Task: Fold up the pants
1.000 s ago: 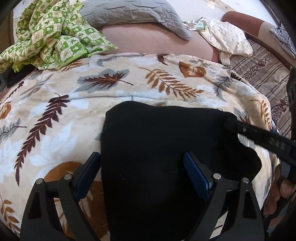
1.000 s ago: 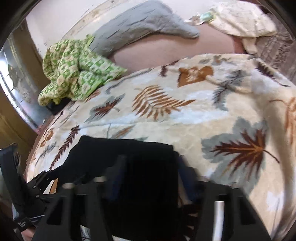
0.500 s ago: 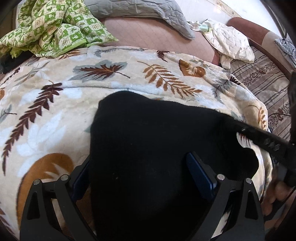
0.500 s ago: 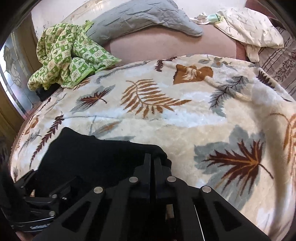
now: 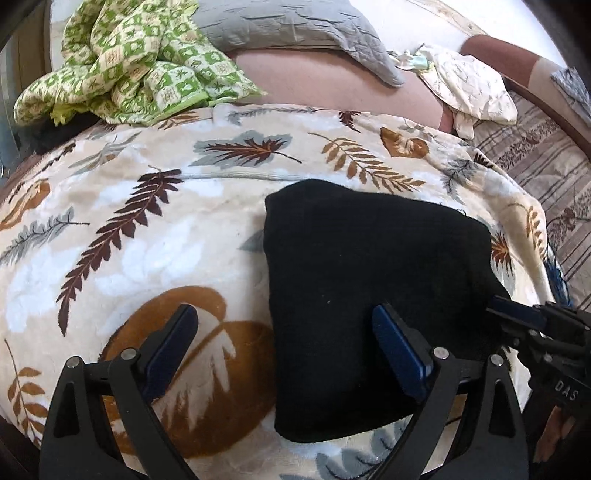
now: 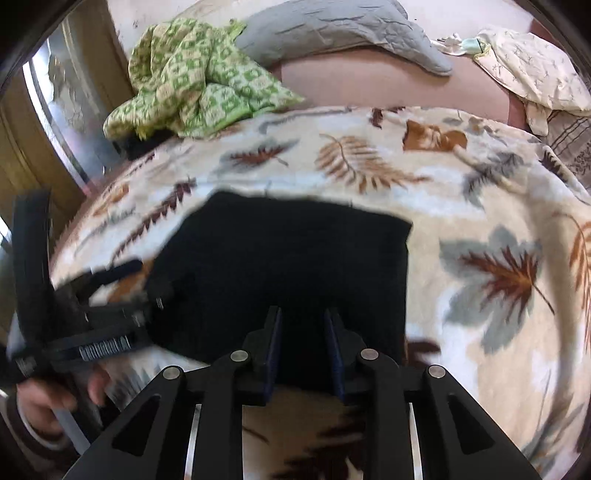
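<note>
The black pants lie in a folded, roughly square bundle on the leaf-patterned blanket. My left gripper hovers open and wide over their left edge: one finger is above the blanket, the other above the cloth. My right gripper sits low over the near edge of the pants. Its jaws are opening, a narrow gap shows between the pads, and black cloth lies beneath them without being pinched. The right gripper also shows at the pants' right corner, and the left gripper sits at their left side.
A green checked cloth is bunched at the back left beside a grey quilted pillow. A cream cloth lies at the back right by a striped cover. A hand grips the left tool's handle. The bed edge runs close below.
The right gripper was shut at the pants' near edge half a second ago and its fingers have since parted. The left gripper has shifted left, so the pants now lie under its right finger only.
</note>
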A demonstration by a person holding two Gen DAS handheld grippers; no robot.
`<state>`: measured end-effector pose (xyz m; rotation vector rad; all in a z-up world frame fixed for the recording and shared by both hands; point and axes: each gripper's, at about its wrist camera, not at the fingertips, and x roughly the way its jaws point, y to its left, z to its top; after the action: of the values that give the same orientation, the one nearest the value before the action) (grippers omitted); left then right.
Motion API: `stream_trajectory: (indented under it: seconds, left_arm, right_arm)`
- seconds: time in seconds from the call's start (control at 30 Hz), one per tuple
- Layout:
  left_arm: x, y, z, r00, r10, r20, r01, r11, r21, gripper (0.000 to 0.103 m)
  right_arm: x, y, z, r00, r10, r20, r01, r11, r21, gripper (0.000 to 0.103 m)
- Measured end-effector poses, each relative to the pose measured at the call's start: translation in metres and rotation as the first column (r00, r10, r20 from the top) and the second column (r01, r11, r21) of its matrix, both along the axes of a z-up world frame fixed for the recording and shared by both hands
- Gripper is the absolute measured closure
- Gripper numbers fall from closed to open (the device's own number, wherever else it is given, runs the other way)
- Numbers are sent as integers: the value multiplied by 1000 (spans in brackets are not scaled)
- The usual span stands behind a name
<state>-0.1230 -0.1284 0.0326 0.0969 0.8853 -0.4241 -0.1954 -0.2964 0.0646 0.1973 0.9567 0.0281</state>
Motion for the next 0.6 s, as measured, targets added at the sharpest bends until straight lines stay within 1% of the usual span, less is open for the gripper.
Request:
stream_trajectory:
  seconds: [0.07, 0.13, 0.27, 0.3, 0.33, 0.37, 0.4, 0.43, 0.5, 0.6]
  left_arm:
    - [-2, -4, -1, 1000, -1, 5, 1, 1000, 5, 6]
    - [-4, -5, 0, 1000, 3, 16, -3, 1000, 13, 6]
    - [-8, -3, 8, 999, 4, 47, -6, 999, 40, 7]
    - [-9, -2, 10, 999, 5, 51, -7, 999, 42, 7]
    - [-9, -1, 12, 998, 7, 56, -9, 999, 44, 7]
    - [-8, 1, 15, 998, 11, 65, -14, 999, 45, 7]
    - [-8, 2, 18, 997, 15, 72, -19, 999, 44, 7]
    - [-6, 4, 19, 997, 21, 78, -24, 999, 42, 7]
    - [-2, 8, 23, 996, 35, 85, -39, 999, 39, 7]
    - [7, 12, 23, 994, 54, 92, -58, 997, 47, 7]
  right_arm:
    - [-9, -4, -6, 1000, -13, 11, 13, 1000, 14, 79]
    - [-10, -3, -9, 1000, -13, 14, 13, 1000, 8, 79]
    - [-8, 1, -2, 1000, -10, 4, 10, 1000, -18, 79]
    - [-8, 1, 1, 1000, -13, 3, 13, 1000, -13, 76]
    - [-8, 0, 5, 1000, -18, 11, 18, 1000, 2, 69]
    - [-7, -2, 11, 999, -24, 28, 23, 1000, 20, 64]
    - [-6, -3, 15, 999, -28, 44, 27, 999, 29, 54]
    - [-5, -3, 20, 997, -34, 64, 32, 999, 31, 46]
    - [2, -3, 28, 995, -43, 94, 42, 999, 14, 46]
    - [16, -5, 31, 991, -67, 112, 68, 998, -3, 46]
